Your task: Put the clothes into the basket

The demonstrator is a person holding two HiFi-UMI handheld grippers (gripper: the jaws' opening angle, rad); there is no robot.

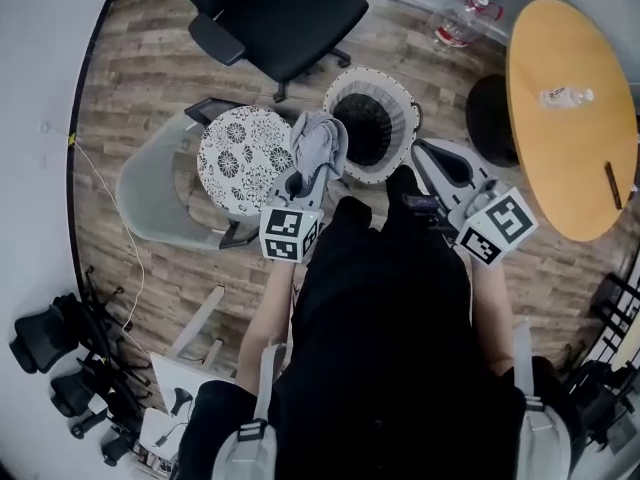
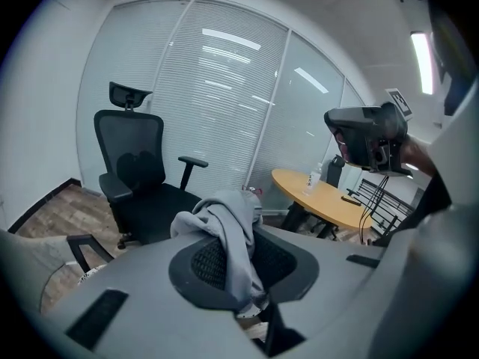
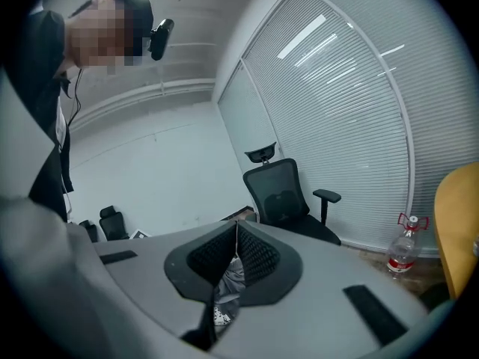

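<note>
My left gripper [image 1: 298, 180] is shut on a grey garment [image 1: 318, 146], which hangs bunched just left of the white-rimmed basket [image 1: 408, 108] with its dark inside. In the left gripper view the grey garment [image 2: 230, 234] drapes over and between the closed pads of the left gripper [image 2: 233, 247], raised off the floor. My right gripper [image 1: 420, 150] sits at the basket's right edge, jaws shut and holding nothing. In the right gripper view the pads of the right gripper [image 3: 236, 232] meet at the tip, and a bit of grey cloth [image 3: 230, 275] shows below them.
A grey lounge chair with a round black-and-white patterned cushion [image 1: 243, 158] stands left of the basket. A black office chair [image 1: 285, 13] is behind it. A round wooden table [image 1: 570, 108] bears a bottle [image 1: 565, 96]. Another bottle [image 1: 462, 13] stands on the floor.
</note>
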